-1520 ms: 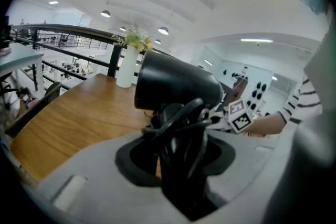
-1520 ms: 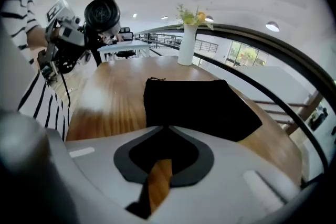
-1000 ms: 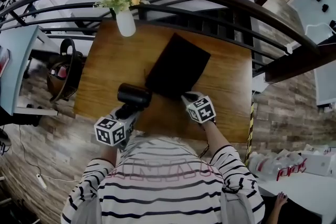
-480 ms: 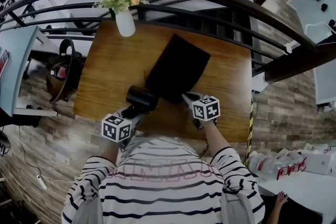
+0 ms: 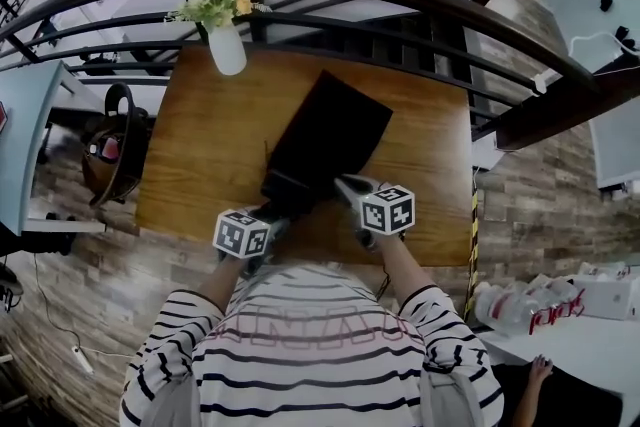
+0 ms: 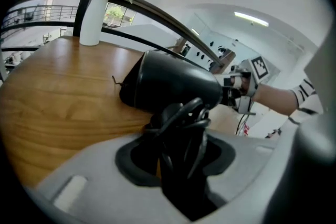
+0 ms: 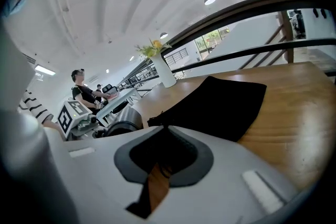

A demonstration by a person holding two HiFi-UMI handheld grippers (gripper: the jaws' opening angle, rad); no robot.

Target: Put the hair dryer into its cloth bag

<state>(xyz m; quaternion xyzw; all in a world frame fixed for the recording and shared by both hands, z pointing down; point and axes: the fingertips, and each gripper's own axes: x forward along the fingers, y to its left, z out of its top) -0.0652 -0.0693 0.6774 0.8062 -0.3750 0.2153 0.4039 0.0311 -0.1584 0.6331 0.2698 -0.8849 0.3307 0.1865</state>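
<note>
The black plastic hair dryer [image 6: 173, 84] is being clamped by its cord-wrapped handle in my left tool [image 6: 181, 123]. Its barrel is sitting low over the brown wooden surface [image 5: 200, 145], at the near end of the flat black cloth bag [image 7: 220, 102]. My right tool [image 7: 161, 131] is just finishing closing, pinching the bag's near edge.

The person wears a long-sleeved shirt [image 5: 310, 355] in white with thin black stripes and faint pinkish lettering across the front. The left gripper [image 5: 272, 212] and the right gripper [image 5: 347, 185] have pale grey moulded shells, and the jaws are lined with dark scooped pads. Each one carries a white marker cube [image 5: 241, 234] printed with black square patterns.
</note>
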